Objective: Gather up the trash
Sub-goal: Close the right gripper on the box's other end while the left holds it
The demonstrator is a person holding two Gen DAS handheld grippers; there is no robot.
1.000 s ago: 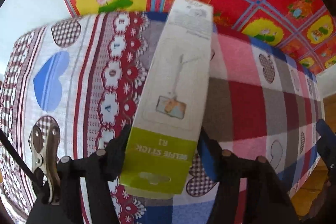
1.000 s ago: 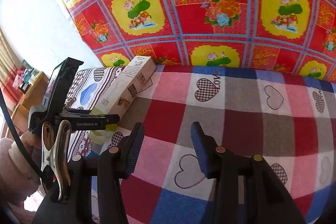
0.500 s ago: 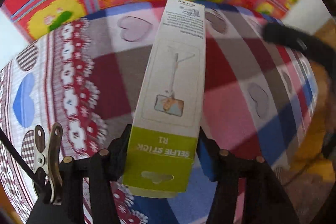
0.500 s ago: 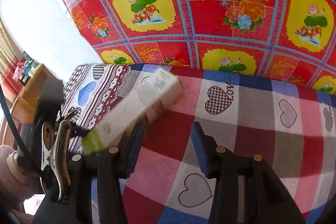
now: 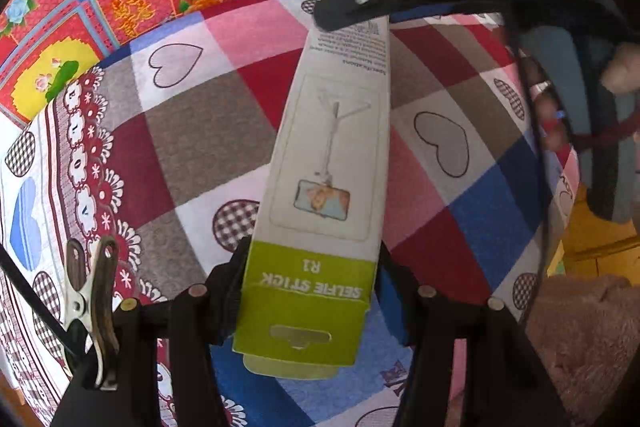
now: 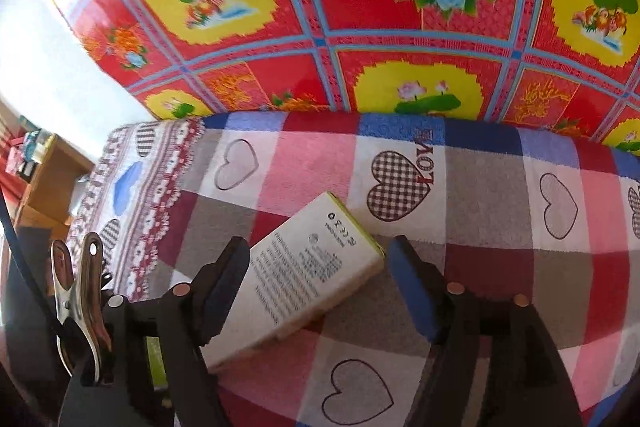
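Your left gripper (image 5: pixel 312 291) clamped the green end of the selfie stick box (image 5: pixel 324 163) above the checked heart blanket (image 5: pixel 208 131). Your right gripper (image 6: pixel 316 279) was opening, its fingers either side of the box's far end.

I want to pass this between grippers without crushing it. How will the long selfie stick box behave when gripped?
The selfie stick box is probably thin card, so its walls may dent under a hard squeeze. The left gripper holds it by its green end only, yet it juts out straight, suggesting it is stiff and fairly light. The right gripper, jaws opening, straddles the far end; smooth printed faces might slip.
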